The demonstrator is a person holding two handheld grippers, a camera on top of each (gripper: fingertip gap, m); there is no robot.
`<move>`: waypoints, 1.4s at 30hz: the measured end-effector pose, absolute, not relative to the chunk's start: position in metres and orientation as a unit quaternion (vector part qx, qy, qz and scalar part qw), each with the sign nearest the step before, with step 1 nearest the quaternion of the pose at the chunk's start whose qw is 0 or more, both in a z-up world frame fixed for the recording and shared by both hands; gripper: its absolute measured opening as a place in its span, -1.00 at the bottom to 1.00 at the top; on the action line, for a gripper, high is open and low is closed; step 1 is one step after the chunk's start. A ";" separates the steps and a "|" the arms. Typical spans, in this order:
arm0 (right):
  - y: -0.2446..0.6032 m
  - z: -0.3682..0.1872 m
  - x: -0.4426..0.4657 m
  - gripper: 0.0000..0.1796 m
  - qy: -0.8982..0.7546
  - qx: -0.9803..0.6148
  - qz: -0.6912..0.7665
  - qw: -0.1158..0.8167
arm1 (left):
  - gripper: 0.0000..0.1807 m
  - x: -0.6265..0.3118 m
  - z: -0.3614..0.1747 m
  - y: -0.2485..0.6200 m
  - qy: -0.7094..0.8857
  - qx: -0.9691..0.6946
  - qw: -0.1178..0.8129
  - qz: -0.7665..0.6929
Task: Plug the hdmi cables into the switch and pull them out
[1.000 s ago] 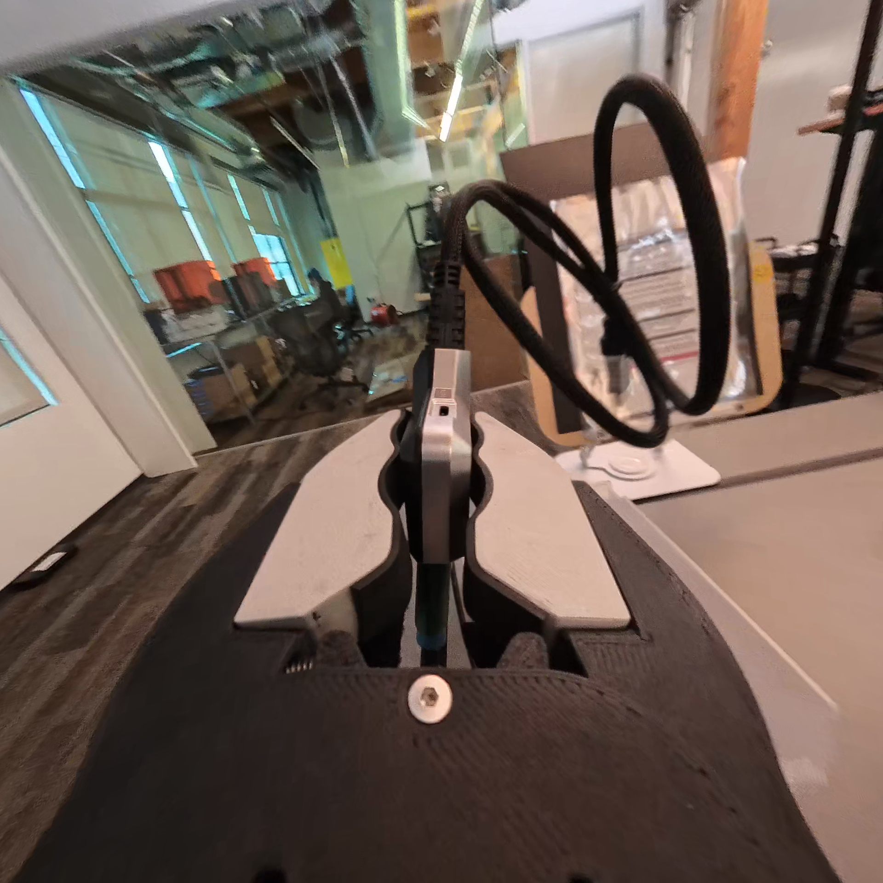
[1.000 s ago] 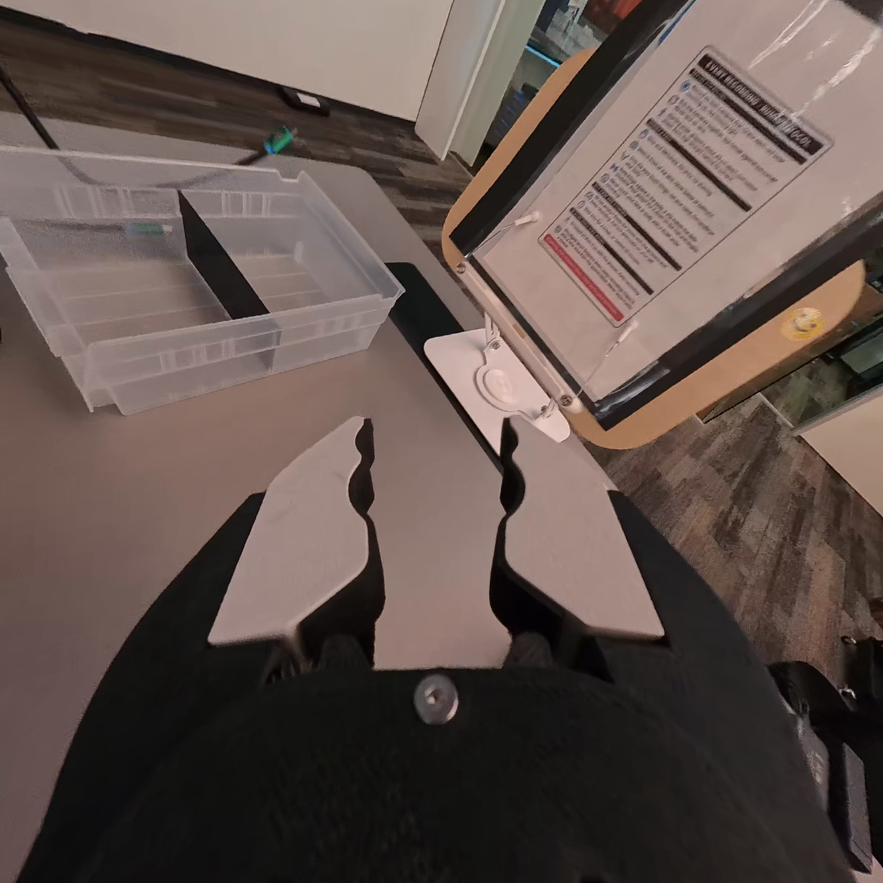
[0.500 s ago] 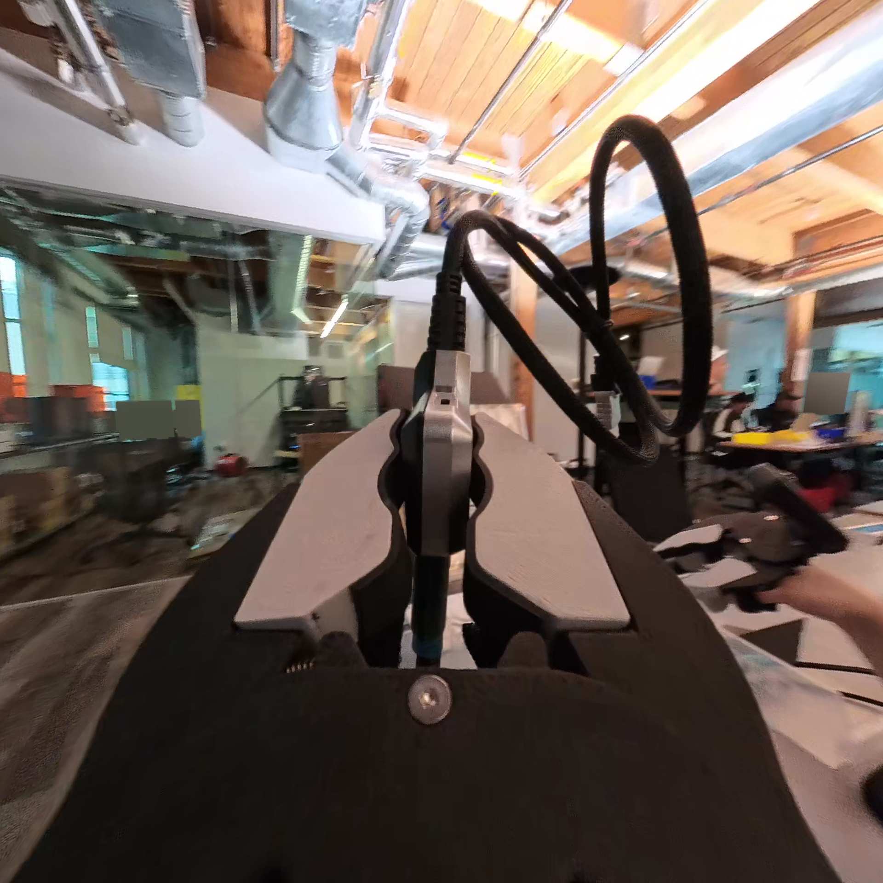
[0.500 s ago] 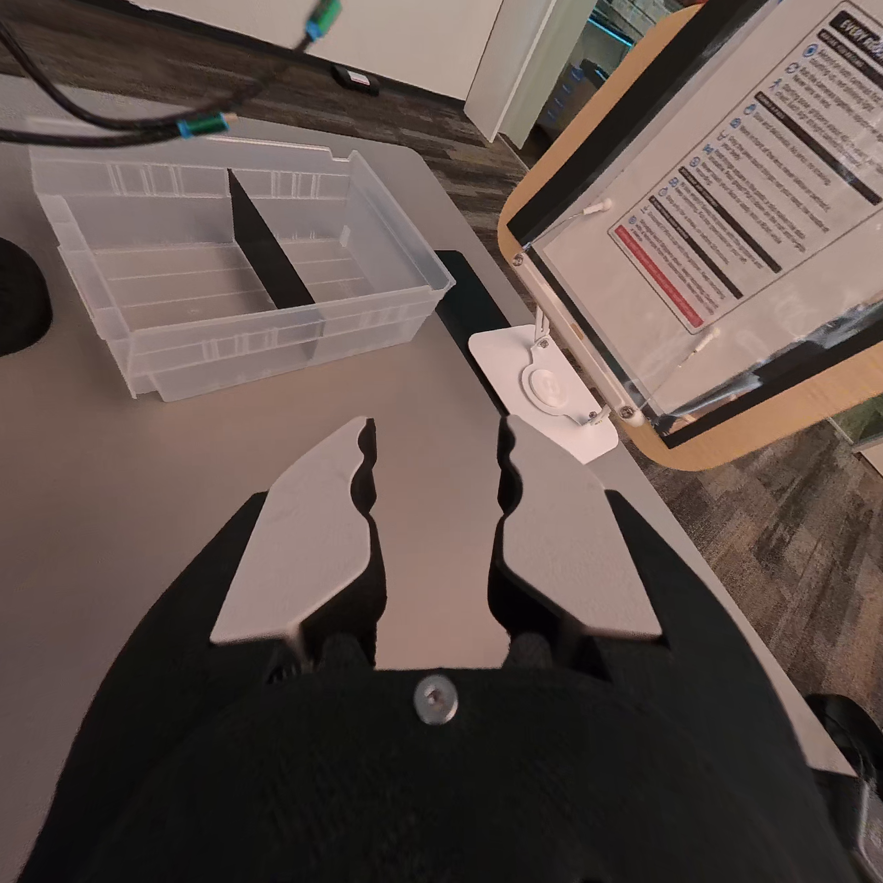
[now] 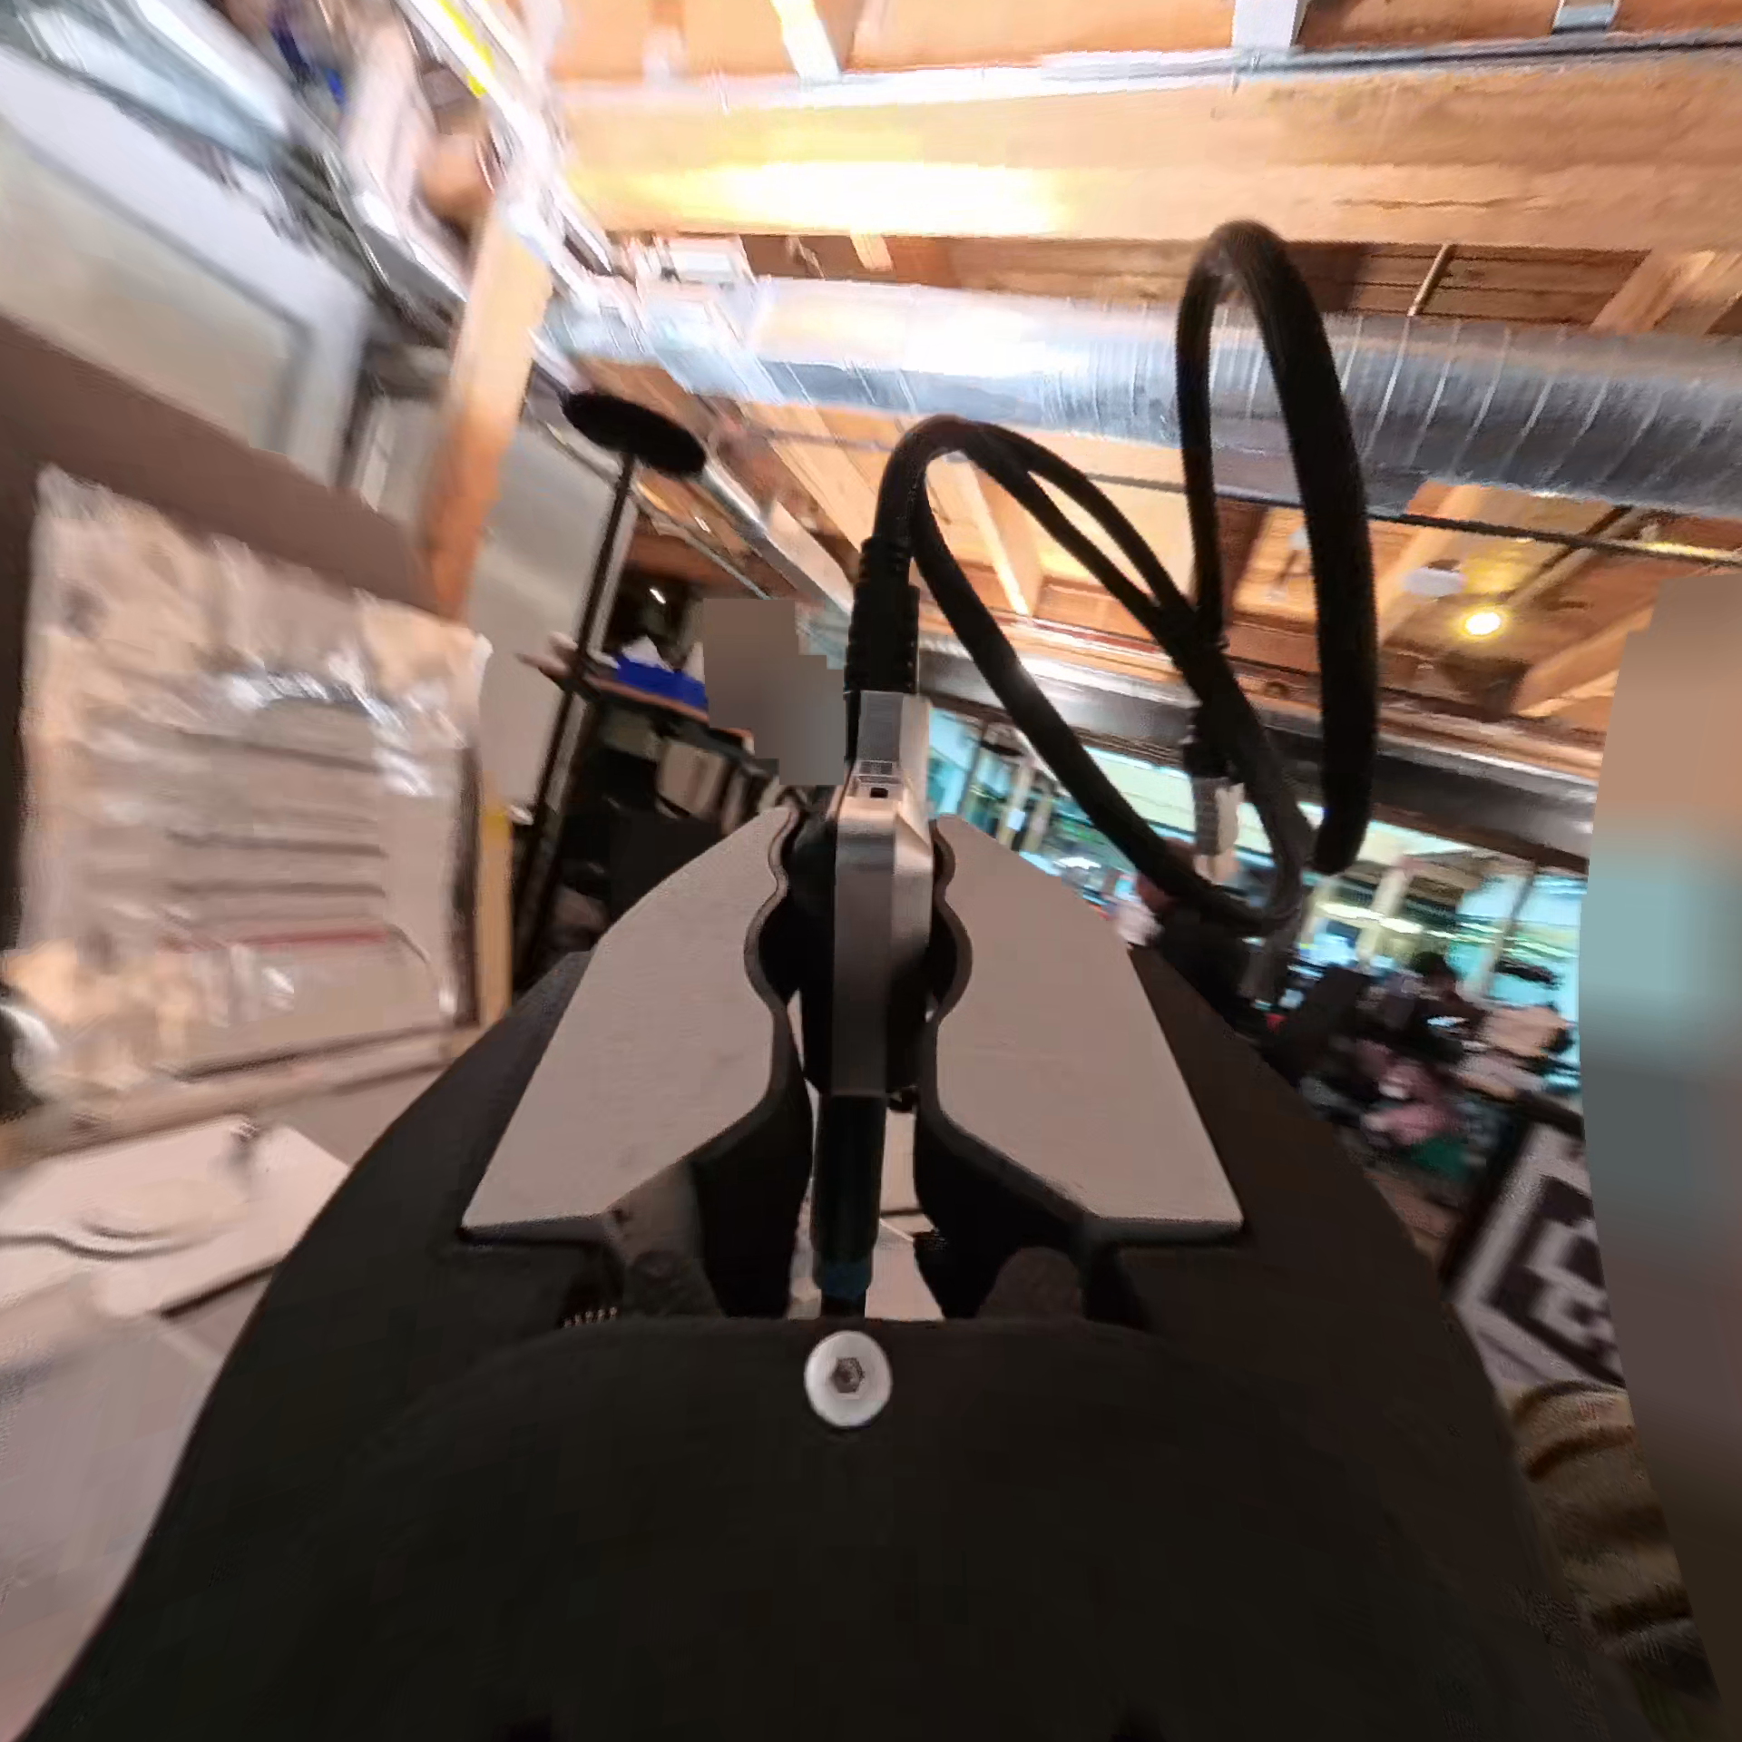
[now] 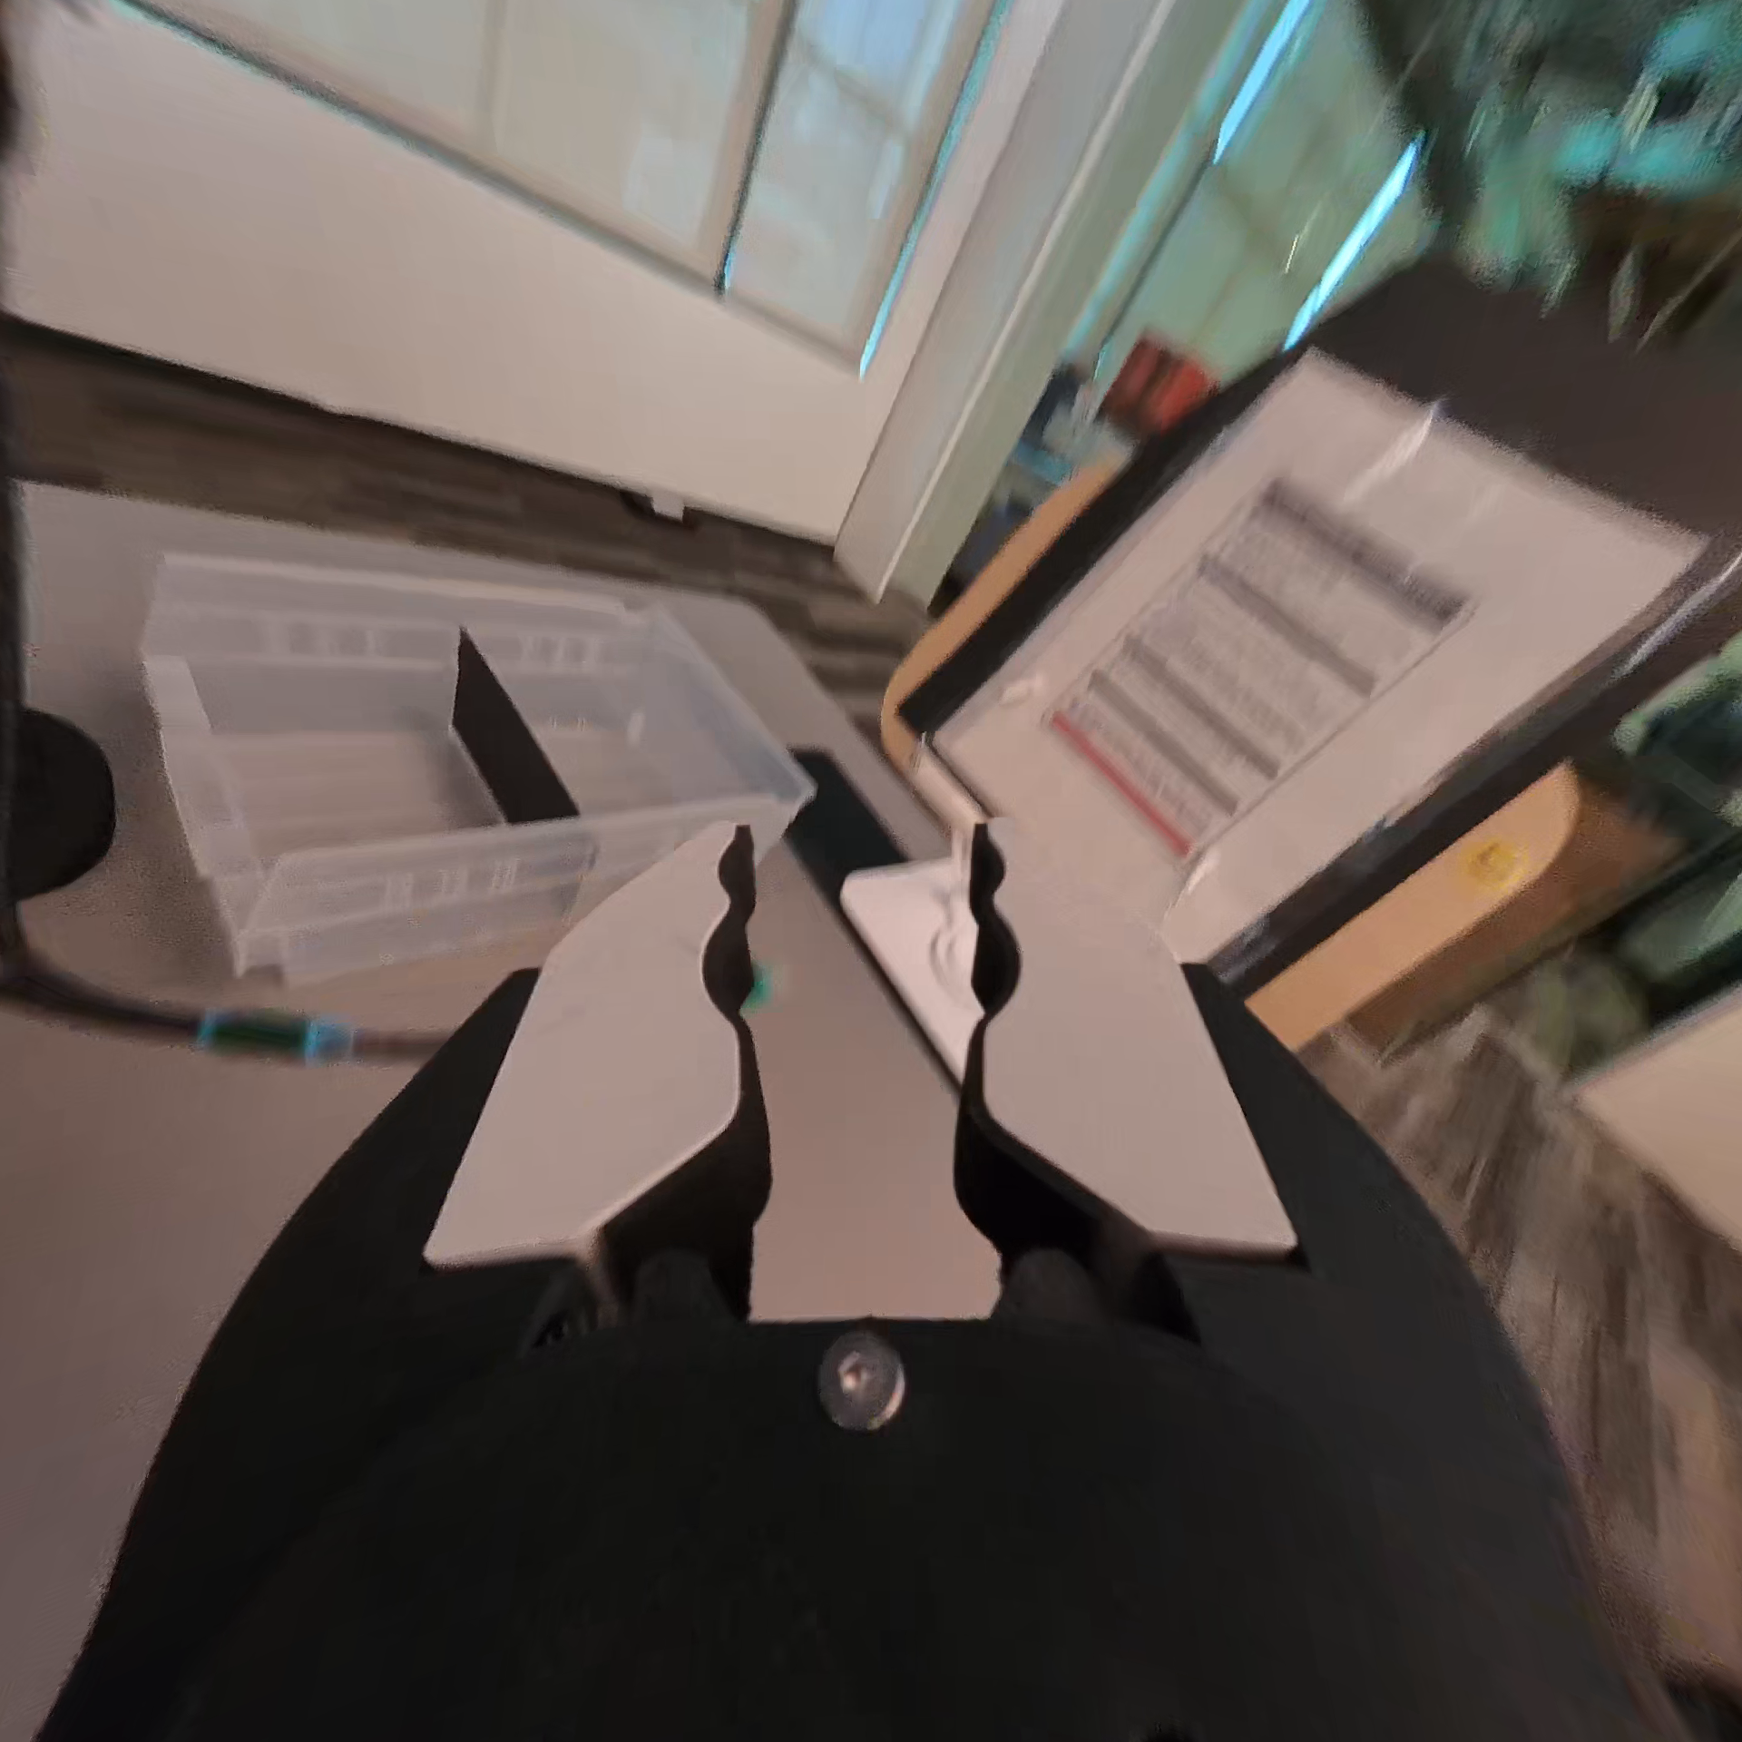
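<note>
- The left gripper is clenched on the switch, a thin silver slab held edge-up between the pads, raised off the table and aimed up toward the ceiling.
- One black cable is plugged into the switch's far end and coils in stiff loops above it; a loose plug hangs in the loops to the right. A second lead runs out of the near end, down between the fingers.
- The right gripper is released and empty, low over the table; a cable stretch with blue-green bands lies just to its left, near the clear bin.
- Handling, as a judgement: the switch looks light, rigid and smooth, so it could twist when a plug is pushed. The braided cable looks springy; grip it by the hard plug shell, not the cord.
- Against a second ago: the left view has swung from floor and sign up to the ceiling, same grip; the right view has tilted up and blurred, and the banded cable now lies on the table.
</note>
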State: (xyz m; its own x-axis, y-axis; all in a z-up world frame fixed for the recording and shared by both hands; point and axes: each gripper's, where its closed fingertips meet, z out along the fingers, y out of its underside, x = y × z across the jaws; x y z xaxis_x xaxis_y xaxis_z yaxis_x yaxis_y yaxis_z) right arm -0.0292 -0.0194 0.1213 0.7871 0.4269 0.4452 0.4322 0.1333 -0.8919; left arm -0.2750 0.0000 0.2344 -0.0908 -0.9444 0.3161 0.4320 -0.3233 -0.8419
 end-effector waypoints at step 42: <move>-0.039 0.103 -0.075 -0.76 -0.514 -0.335 -0.360 0.703 | -0.67 -0.137 0.139 -0.006 0.335 -0.439 0.183 -0.814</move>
